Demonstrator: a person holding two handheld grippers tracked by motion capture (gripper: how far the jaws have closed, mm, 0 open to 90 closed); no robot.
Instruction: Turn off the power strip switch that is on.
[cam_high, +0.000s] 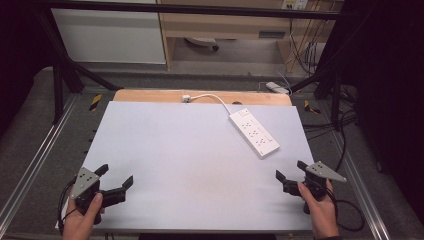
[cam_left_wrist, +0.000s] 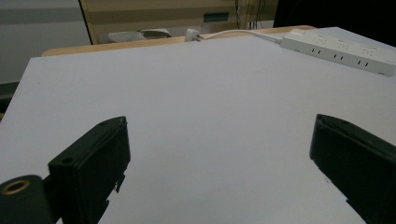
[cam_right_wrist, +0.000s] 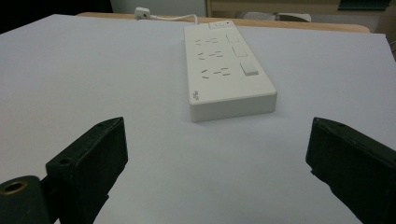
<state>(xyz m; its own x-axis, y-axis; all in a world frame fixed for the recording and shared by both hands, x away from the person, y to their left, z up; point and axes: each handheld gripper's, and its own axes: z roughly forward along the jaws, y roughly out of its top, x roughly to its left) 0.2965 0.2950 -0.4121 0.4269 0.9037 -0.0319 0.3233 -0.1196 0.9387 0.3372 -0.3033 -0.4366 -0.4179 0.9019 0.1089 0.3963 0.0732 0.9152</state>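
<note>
I am holding my left gripper (cam_high: 116, 179) nearest the camera, at about 7 o'clock on the counter (cam_high: 190, 165), with my left hand (cam_high: 82, 220) wrapped round its handle. Its jaws are standing wide apart with nothing between them; in the left gripper view they are framing bare white counter (cam_left_wrist: 210, 130).

I am holding my right gripper (cam_high: 289, 170) at about 5 o'clock, my right hand (cam_high: 320, 210) gripping it from below, its grey plate on top. Its jaws are also standing wide and are gripping nothing. A black cable is trailing from it off the counter's right edge.

The strip (cam_high: 253, 132), a white power strip, is lying flat at about 1 o'clock on the counter, set at a slant, well apart from both grippers. The right gripper is pointing toward it: in the right gripper view the strip (cam_right_wrist: 224, 70) is sitting at 12 o'clock, ahead of the open jaws and not between them, its short end facing me. In the left gripper view the strip (cam_left_wrist: 341, 51) is showing at about 2 o'clock, far off.

Its white cord (cam_high: 212, 98) is curving from the strip's far end to a plug (cam_high: 186, 98) lying at 12 o'clock on the wooden edge behind the counter.
</note>
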